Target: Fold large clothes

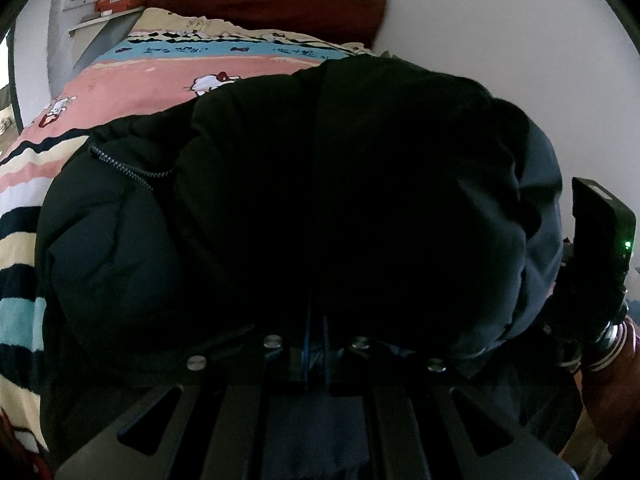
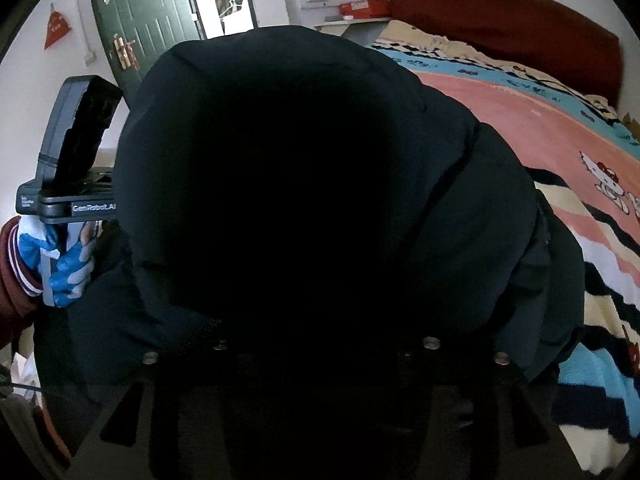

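We saw one black jacket (image 1: 320, 200) heaped on one bed (image 1: 132, 88), our left gripper (image 1: 316, 344) pinching its fabric, our right gripper (image 2: 324, 352) buried in it, spread unclear, one gloved hand (image 2: 64, 268), one red pillow (image 2: 500, 20).

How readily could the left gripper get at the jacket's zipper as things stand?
Probably not readily: the left gripper is shut on the black jacket, and the zipper lies up and to its left, beyond bulging padding.
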{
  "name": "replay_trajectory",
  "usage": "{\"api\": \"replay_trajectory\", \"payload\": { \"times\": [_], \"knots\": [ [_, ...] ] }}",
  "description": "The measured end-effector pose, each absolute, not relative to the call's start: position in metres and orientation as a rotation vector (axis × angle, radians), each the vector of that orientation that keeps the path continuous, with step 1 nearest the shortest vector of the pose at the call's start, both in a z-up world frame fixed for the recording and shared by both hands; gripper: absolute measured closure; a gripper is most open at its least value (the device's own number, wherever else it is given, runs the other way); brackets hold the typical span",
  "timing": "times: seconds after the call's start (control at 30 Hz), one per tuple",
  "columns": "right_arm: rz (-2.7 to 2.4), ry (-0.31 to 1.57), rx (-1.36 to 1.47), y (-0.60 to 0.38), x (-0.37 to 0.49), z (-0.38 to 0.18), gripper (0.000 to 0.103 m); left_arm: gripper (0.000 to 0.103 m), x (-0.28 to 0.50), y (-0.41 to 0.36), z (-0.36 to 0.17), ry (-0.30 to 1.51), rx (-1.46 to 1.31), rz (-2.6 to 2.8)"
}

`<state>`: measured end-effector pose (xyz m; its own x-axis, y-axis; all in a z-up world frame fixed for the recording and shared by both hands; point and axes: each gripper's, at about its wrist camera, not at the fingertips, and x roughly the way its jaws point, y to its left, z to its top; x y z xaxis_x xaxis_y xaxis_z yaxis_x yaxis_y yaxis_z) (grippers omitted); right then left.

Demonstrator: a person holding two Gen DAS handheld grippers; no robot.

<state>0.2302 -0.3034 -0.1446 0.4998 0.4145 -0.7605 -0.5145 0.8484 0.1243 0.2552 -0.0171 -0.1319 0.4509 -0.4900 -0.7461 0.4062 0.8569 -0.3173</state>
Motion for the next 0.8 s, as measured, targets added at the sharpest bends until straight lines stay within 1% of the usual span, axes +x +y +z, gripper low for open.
{"api": "replay_trajectory", "payload": {
  "times": [0.07,0.23,0.33,0.37,0.4,0.43,0.47,0.53,0.8],
  "knots": [
    [0.572,0.885,-0.133,-0.303,0.23,-0.144,0.043,0.098,0.255,-0.016,-0.132,0.956,-0.099,-0.554],
    [0.577,0.888,-0.134,-0.303,0.224,-0.145,0.038,0.096,0.253,-0.015,-0.13,0.954,-0.105,-0.54],
    [0.575,0.884,-0.132,-0.302,0.219,-0.142,0.03,0.091,0.249,-0.017,-0.125,0.952,-0.096,-0.527],
    [0.577,0.882,-0.13,-0.302,0.217,-0.141,0.025,0.088,0.248,-0.017,-0.124,0.953,-0.094,-0.52],
    [0.577,0.882,-0.126,-0.302,0.216,-0.14,0.023,0.087,0.248,-0.018,-0.124,0.956,-0.091,-0.511],
    [0.573,0.884,-0.122,-0.302,0.216,-0.14,0.023,0.083,0.248,-0.019,-0.124,0.964,-0.089,-0.498],
    [0.566,0.886,-0.119,-0.302,0.218,-0.14,0.023,0.076,0.247,-0.019,-0.124,0.968,-0.089,-0.489],
    [0.555,0.886,-0.11,-0.301,0.221,-0.138,0.022,0.067,0.244,-0.018,-0.123,0.971,-0.095,-0.479],
    [0.547,0.878,-0.108,-0.3,0.216,-0.131,0.02,0.066,0.218,-0.008,-0.109,0.966,-0.087,-0.512]
  ]
}}
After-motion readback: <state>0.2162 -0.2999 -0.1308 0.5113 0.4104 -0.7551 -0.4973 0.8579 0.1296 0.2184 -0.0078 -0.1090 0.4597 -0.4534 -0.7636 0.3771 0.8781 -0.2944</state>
